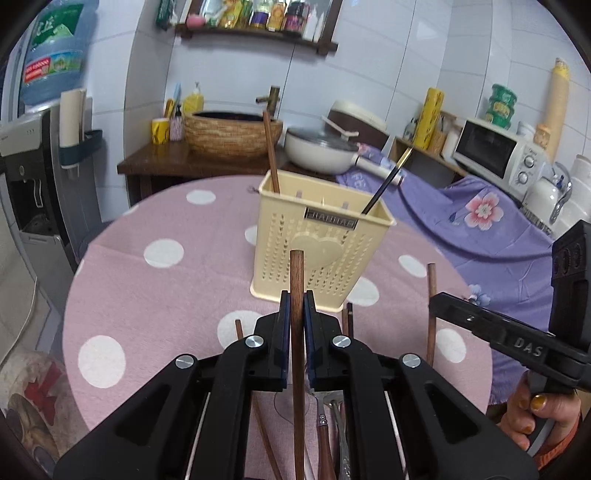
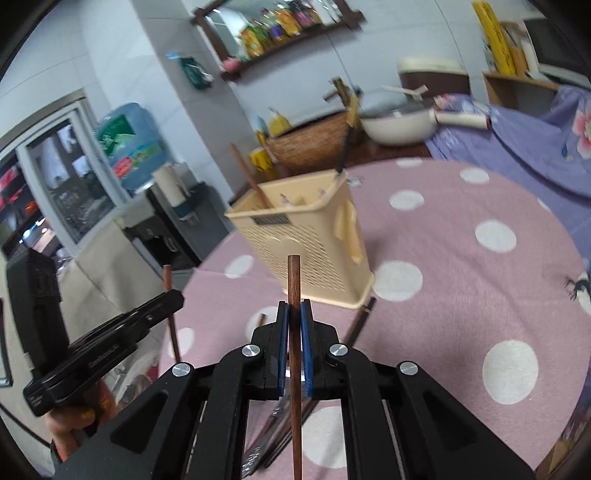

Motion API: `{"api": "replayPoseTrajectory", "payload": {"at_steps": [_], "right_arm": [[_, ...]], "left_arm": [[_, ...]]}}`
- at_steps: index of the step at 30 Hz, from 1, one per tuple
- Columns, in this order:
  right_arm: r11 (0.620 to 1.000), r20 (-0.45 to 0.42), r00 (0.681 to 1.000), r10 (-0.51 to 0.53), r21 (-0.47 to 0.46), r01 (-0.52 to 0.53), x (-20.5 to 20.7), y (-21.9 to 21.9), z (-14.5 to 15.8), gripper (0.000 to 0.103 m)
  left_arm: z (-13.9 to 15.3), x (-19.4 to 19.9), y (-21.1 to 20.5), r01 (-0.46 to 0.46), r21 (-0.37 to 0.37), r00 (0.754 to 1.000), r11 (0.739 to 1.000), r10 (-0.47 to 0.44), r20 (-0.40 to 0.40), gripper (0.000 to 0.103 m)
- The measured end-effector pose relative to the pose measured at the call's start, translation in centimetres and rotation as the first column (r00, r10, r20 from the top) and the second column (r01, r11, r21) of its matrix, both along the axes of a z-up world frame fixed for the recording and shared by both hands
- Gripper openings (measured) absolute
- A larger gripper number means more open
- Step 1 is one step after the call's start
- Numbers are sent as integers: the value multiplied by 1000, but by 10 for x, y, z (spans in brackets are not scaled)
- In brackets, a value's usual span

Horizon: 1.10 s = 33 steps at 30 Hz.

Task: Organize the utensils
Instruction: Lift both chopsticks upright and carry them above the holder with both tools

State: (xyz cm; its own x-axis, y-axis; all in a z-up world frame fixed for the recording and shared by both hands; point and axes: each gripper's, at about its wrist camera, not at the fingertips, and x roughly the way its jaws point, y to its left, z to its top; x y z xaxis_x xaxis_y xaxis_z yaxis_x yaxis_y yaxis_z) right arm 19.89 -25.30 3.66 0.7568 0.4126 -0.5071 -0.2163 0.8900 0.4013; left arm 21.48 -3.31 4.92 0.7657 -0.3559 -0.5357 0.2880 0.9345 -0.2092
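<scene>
Left wrist view: left gripper (image 1: 295,314) is clamped on a brown wooden chopstick (image 1: 296,280), facing the cream perforated plastic utensil holder (image 1: 317,240). Right gripper (image 2: 294,321) likewise pinches a second wooden chopstick (image 2: 294,284). Both are mid-carry; next, each should be lowered into the holder.

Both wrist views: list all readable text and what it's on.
"DAS": on the right gripper body, seen from the left wrist view.
Metal nameplate on the cream utensil holder: raised letters, appear reversed, not reliably readable.
Water jug label: coloured print, too blurred to read.
Shelf bottles: labels too small.
Green tubs on the microwave: print too small.
Right wrist view: everything is motion-blurred; nothing readable.
</scene>
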Motion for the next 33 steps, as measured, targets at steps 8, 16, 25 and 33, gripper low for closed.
{"api": "replayPoseTrajectory", "payload": {"at_steps": [8,16,25,33], "right_arm": [[998,156,986,54,-43,-48,-38,7,43,7],[995,198,978,69,-90,-52,-37,12,62,7],[990,226,970,88,-132,-60,-28,21,84,7],[989,256,962,97,-130,-65,-17,23,115,7]], "left_arm": [[37,-32,14,-10,-15,995,1000,11,95,7],[51,-34,14,-19,-10,992,1000,20,124,7],[71,-26,13,-32,8,986,999,30,162,7],[100,-15,16,-28,8,981,1000,26,194,7]]}}
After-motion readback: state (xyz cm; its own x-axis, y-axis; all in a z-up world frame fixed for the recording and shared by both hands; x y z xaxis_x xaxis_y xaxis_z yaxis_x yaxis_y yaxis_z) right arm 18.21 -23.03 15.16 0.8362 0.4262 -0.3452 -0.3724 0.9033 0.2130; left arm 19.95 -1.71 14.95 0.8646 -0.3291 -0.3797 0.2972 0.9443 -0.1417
